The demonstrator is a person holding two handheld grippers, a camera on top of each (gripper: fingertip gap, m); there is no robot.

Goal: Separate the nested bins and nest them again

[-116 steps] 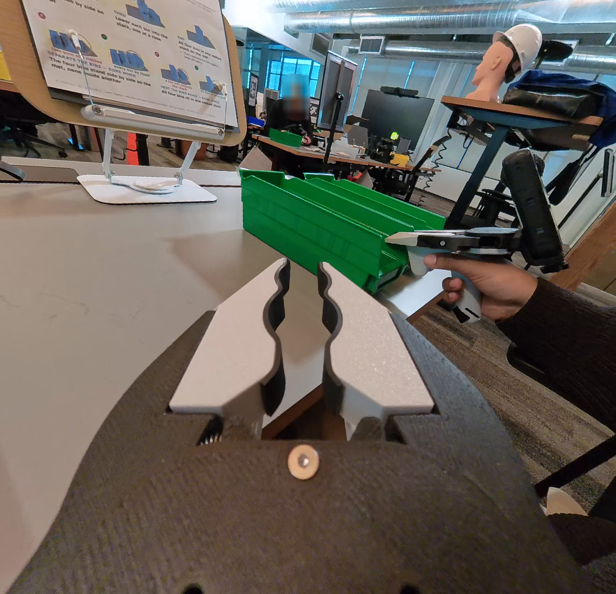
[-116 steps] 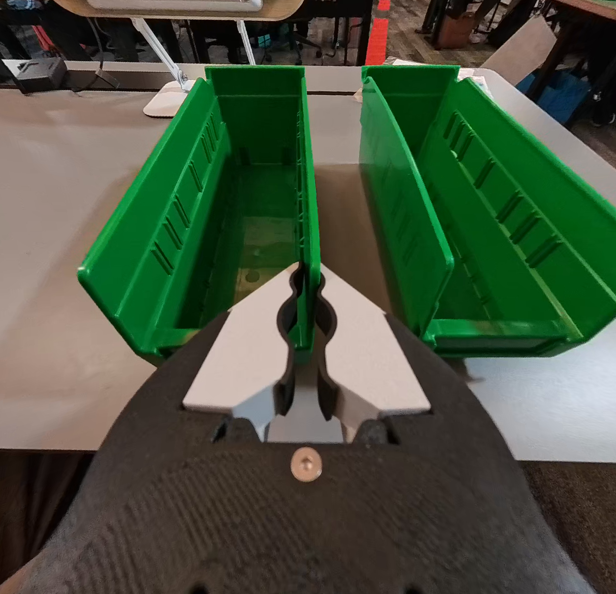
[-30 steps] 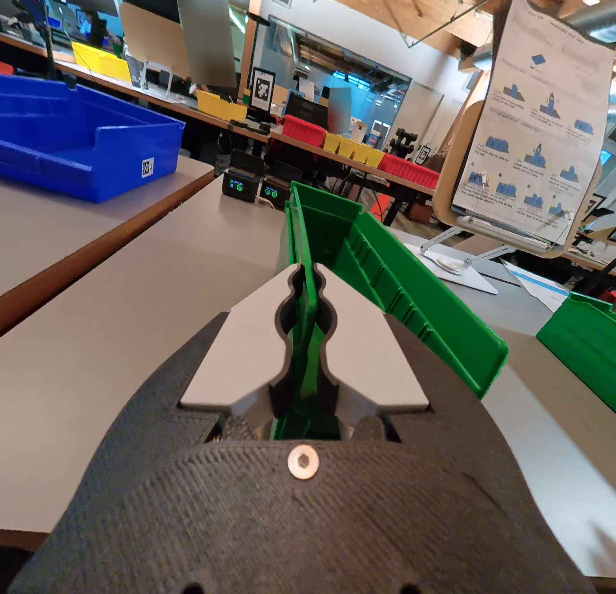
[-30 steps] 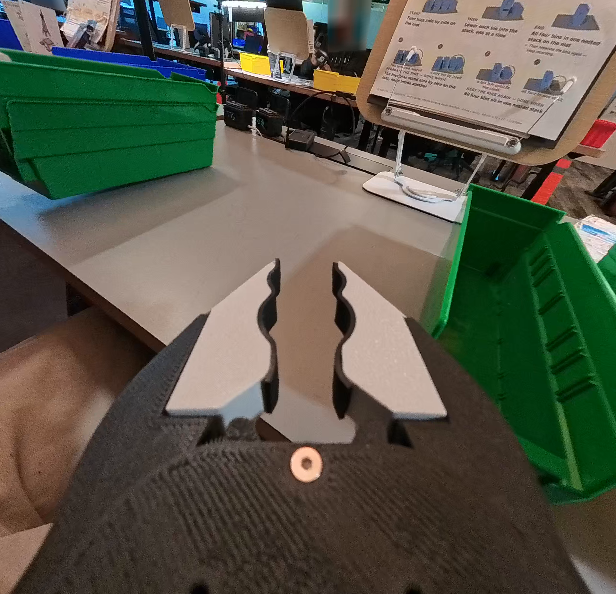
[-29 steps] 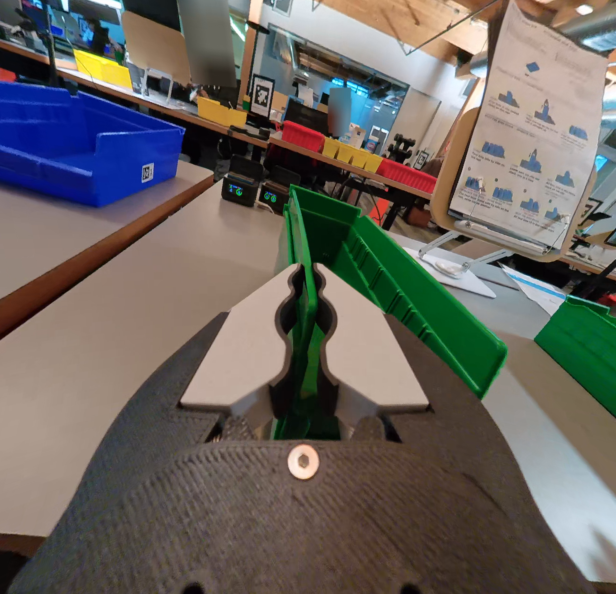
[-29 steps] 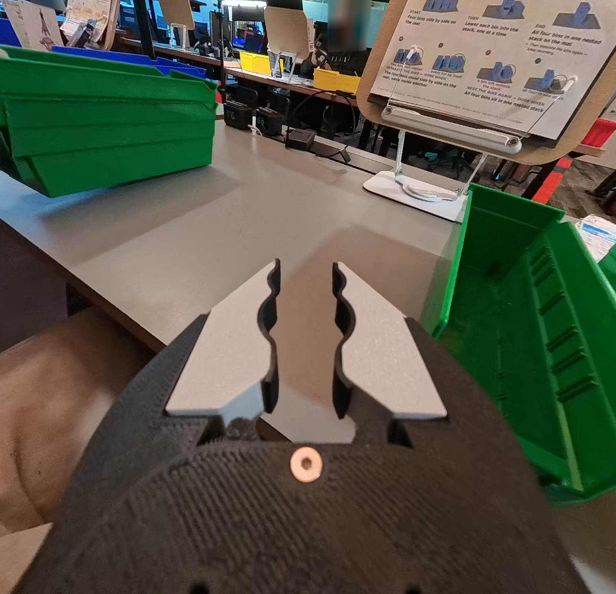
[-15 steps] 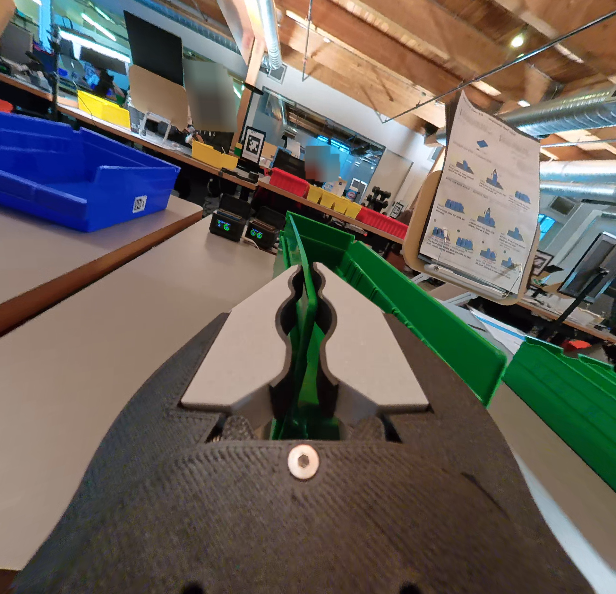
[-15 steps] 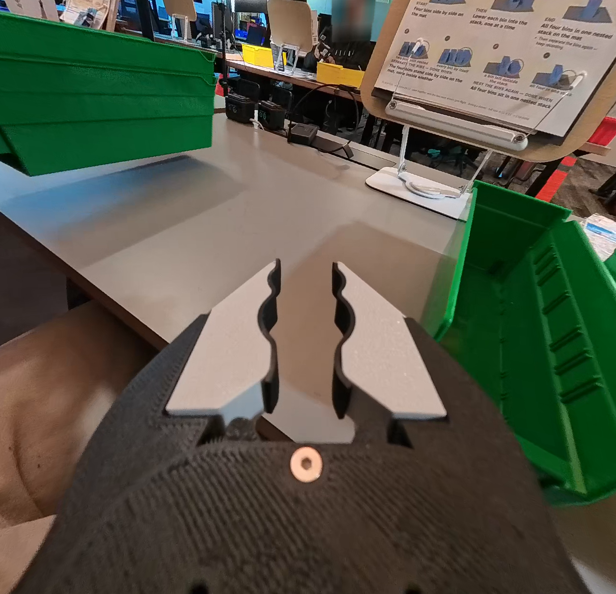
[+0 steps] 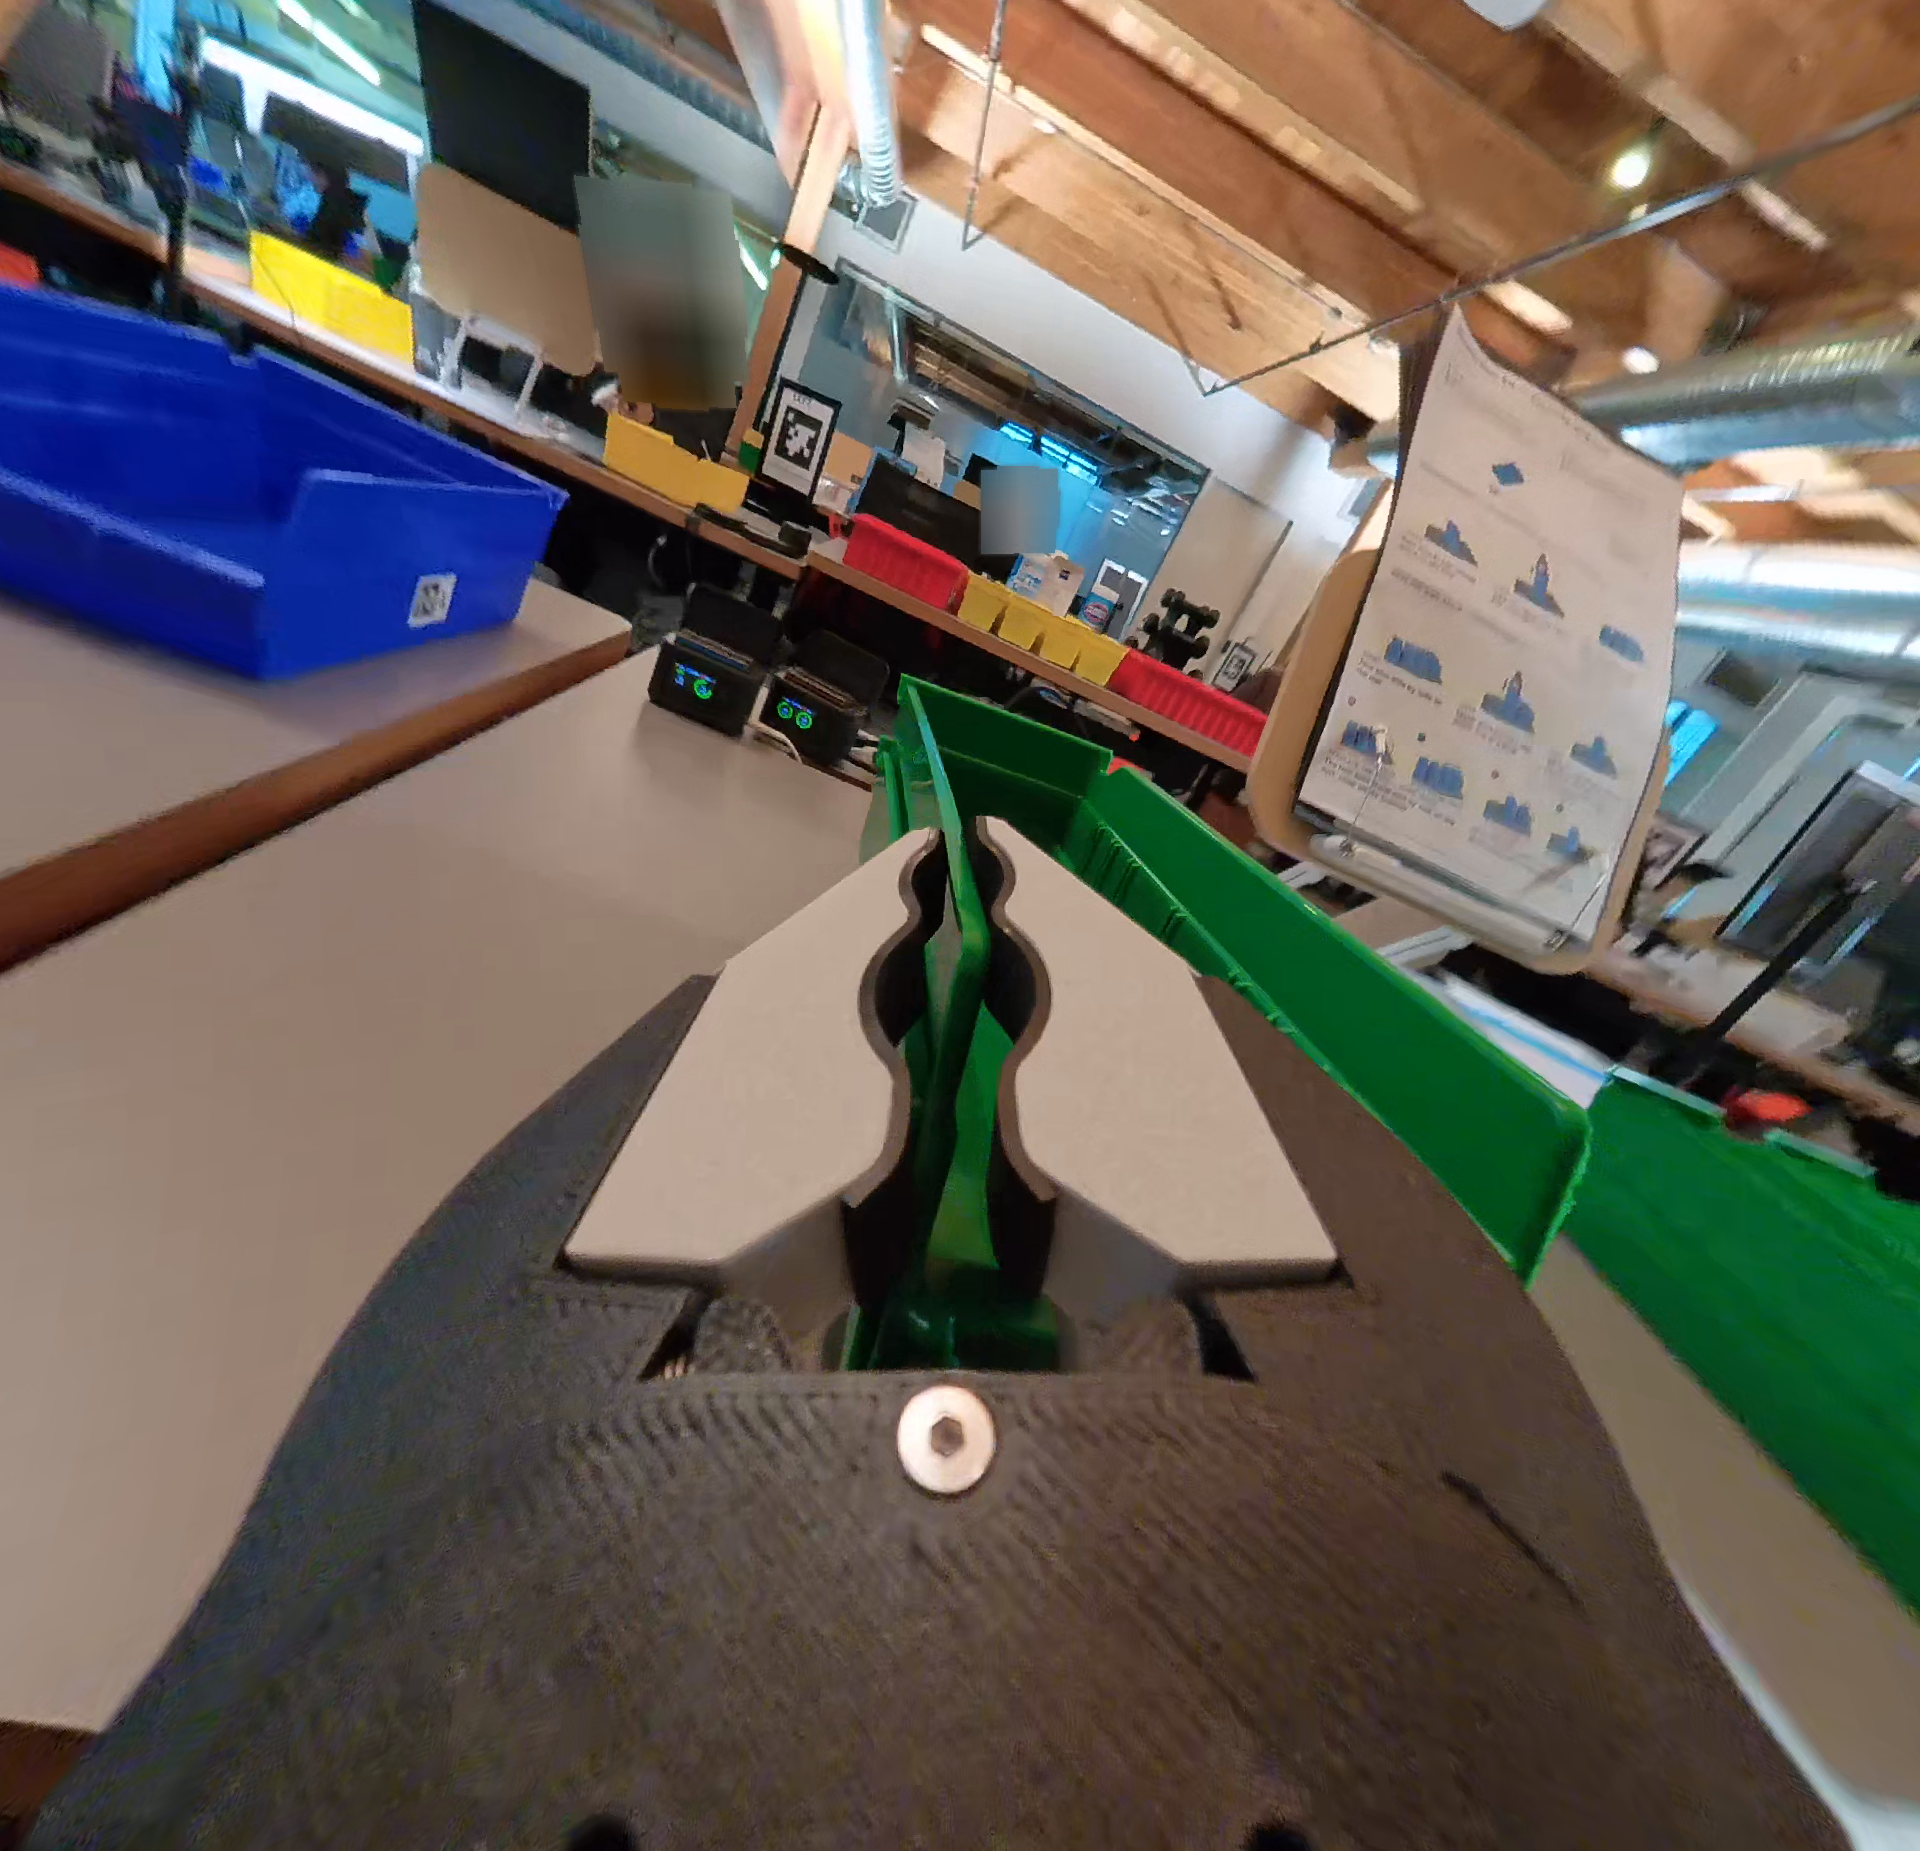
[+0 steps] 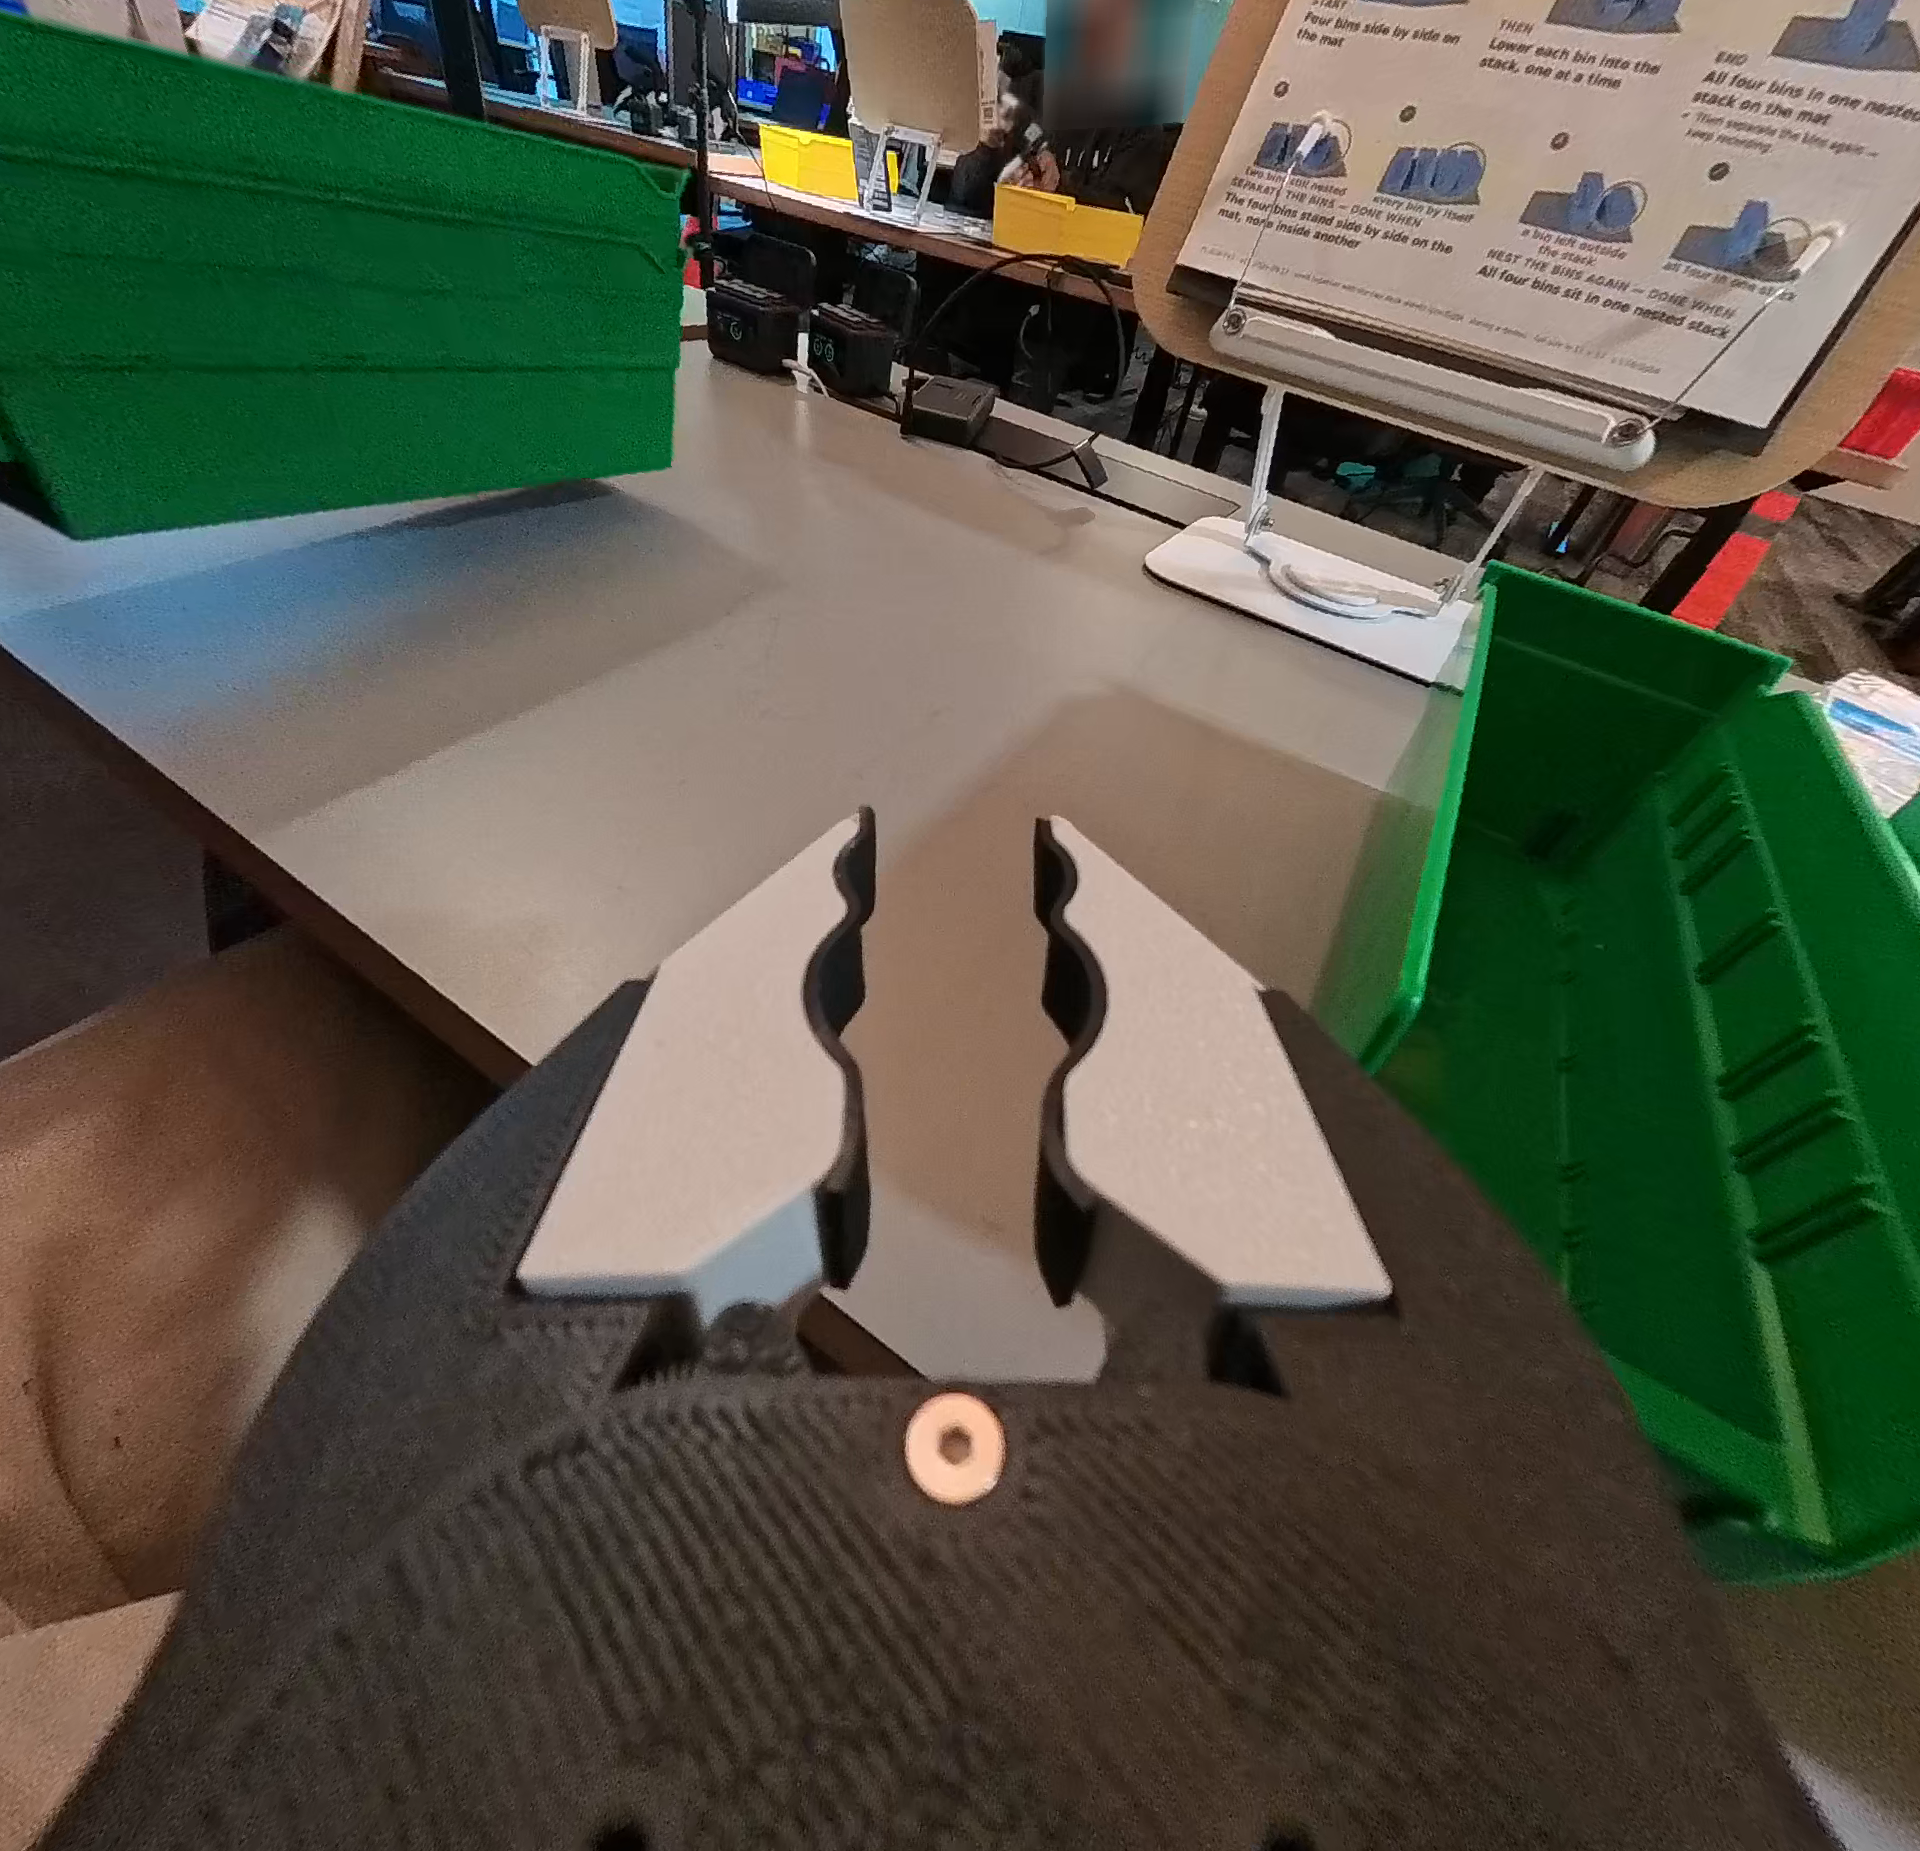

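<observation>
The left gripper (image 9: 961,851) is clamped on the near side wall of a green bin stack (image 9: 1288,954), the wall's thin rim running up between the grey fingers (image 9: 774,1063); from the right wrist view the same stack (image 10: 332,274) shows as several nested green bins with stepped rims, lifted clear of the grey table (image 10: 644,721) with its shadow lying on the surface beneath it; it sits tilted, its far end higher than the near end.

The right gripper (image 10: 954,825) hangs over the near table edge with its jaws apart and nothing between them, only bare tabletop showing in the gap; just to its right a single green bin (image 10: 1662,1022) stands on the table, open side up, with ribbed inner walls; the left wrist view shows this side of the table as a green bin (image 9: 1756,1334) past the lifted stack.

Behind the single bin stands a white document stand (image 10: 1351,596) carrying an instruction sheet (image 10: 1558,139); two small black devices (image 10: 800,331) sit at the far table edge; a blue bin (image 9: 260,544) rests on a neighbouring table to the left.
</observation>
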